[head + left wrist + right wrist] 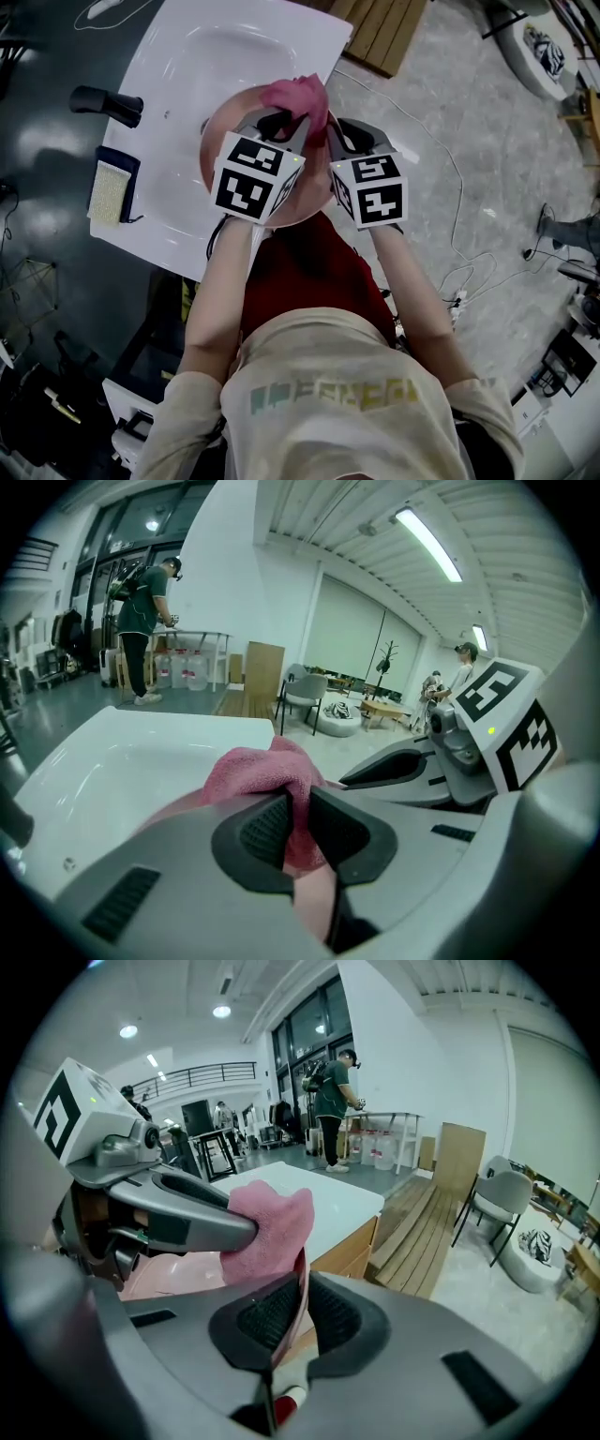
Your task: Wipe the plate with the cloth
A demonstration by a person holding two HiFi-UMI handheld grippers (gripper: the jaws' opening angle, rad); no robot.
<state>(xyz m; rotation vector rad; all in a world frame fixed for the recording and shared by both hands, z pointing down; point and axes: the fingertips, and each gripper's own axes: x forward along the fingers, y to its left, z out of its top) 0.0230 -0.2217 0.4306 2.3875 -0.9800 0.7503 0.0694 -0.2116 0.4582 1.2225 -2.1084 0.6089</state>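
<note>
Close below the head camera, just above centre, the two grippers meet over the plate [212,145], a thin pink dish held up over the sink [216,56]. At about 1 o'clock the right gripper [298,1312] is clamped on the plate's rim, the edge pinched between its ribbed pads. Beside it, toward 11 o'clock, the left gripper [295,827] is closed on the cloth [267,771], a pink terry bunch that spills past the jaws toward 12 o'clock and lies against the plate's far edge. By my judgement the plate is stiff, light and probably slick, so a rim hold suits it but could let it pivot under hard rubbing. The cloth is soft and limp, best gripped by a gathered fold, as it is. Beyond, the white basin seems to hold nothing loose, though the grippers hide part of it. At 9 o'clock on the sink's ledge a dark tray [129,161] carries a pale sponge [108,192], and the black tap [108,103] stands at 10 o'clock.
</note>
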